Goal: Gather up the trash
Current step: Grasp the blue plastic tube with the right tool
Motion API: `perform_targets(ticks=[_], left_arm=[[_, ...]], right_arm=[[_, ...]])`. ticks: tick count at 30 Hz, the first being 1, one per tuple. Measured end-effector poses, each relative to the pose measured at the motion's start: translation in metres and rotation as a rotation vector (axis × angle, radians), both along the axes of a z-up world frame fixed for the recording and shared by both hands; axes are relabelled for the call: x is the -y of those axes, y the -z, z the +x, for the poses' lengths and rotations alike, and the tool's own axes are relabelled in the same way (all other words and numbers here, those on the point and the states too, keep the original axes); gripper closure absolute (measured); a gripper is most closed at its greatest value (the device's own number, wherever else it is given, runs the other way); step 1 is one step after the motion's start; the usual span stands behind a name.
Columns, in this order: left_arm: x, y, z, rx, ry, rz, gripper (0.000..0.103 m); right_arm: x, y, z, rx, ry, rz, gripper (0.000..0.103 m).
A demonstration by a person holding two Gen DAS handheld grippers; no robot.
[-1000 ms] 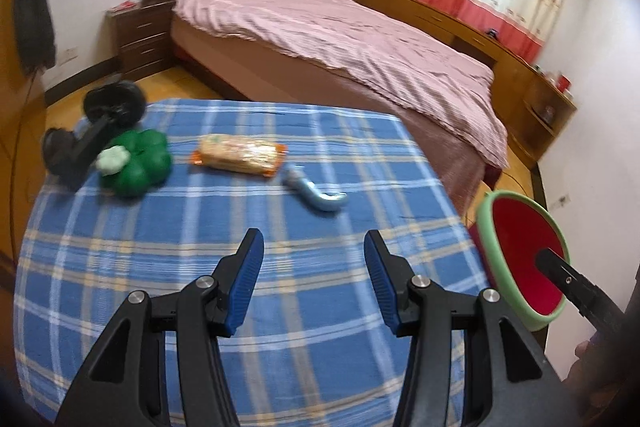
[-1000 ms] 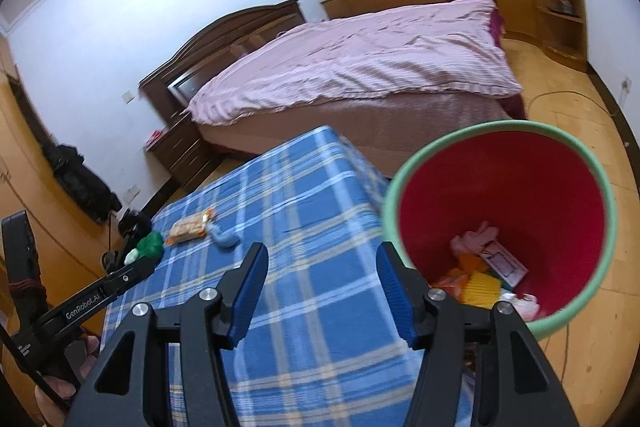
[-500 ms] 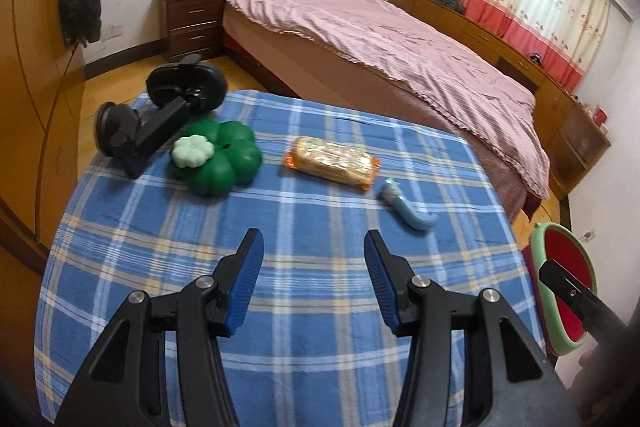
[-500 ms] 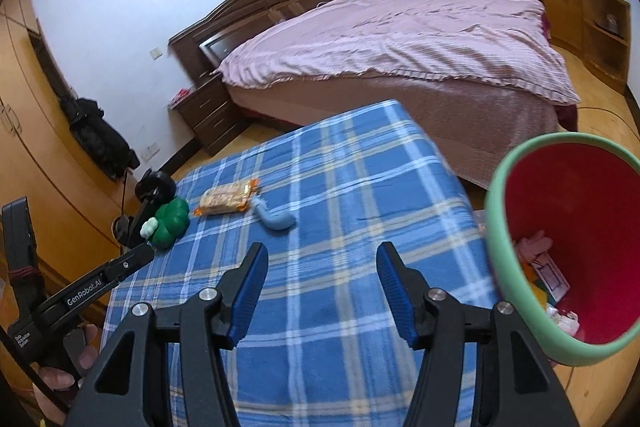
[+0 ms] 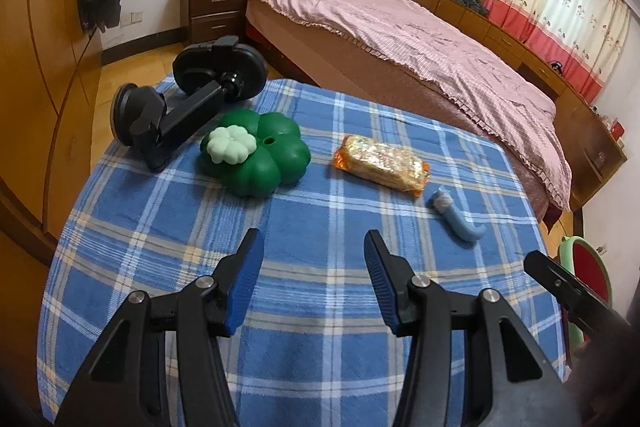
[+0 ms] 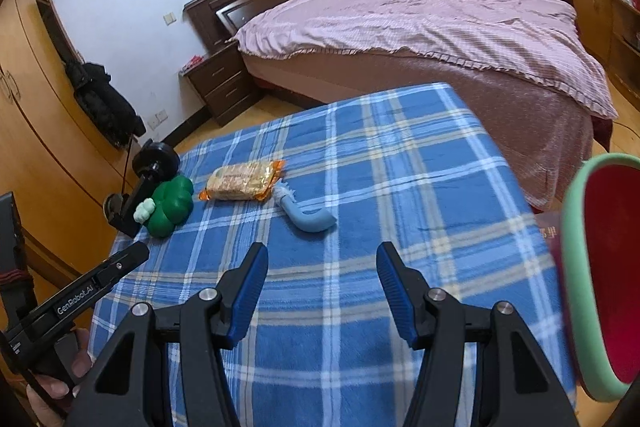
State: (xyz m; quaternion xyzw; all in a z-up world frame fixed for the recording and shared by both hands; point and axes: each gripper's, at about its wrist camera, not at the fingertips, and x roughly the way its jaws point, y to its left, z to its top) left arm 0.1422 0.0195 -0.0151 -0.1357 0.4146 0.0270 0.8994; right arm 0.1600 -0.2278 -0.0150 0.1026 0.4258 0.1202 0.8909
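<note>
Open cloth (image 5: 312, 307) ahead (clutter beyond)

Snack packet (image 5: 382, 166): orange-edged, sealed, flat on the worktop (image 5: 320, 287). Blue hooked tube (image 5: 458, 219): on its side, just beside it. Red bin (image 6: 604, 275): green-rimmed, at worktop's edge.

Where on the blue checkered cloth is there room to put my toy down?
The near half of the blue plaid tablecloth is bare, up to the gripper tips. It is crowded further back: black phone mount, green clover-shaped plastic toy, orange snack packet, blue curved tube.
</note>
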Motion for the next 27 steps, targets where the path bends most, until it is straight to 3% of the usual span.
perform_targets(ticks=[19,21,23,27], left_arm=[[-0.006,0.021,0.016,-0.045,-0.01,-0.009,0.051],[-0.005,0.022,0.018,-0.049,-0.004,-0.014,0.051],[-0.003,0.022,0.02,-0.056,0.005,-0.022,0.051],[0.003,0.018,0.025,-0.059,0.027,-0.025,0.051]], right_arm=[[-0.048,0.04,0.064,-0.017,-0.171,-0.189,0.044],[-0.051,0.043,0.066,-0.017,-0.175,-0.2,0.048],[-0.054,0.043,0.066,0.003,-0.179,-0.23,0.059],[-0.053,0.042,0.064,0.01,-0.182,-0.222,0.064]])
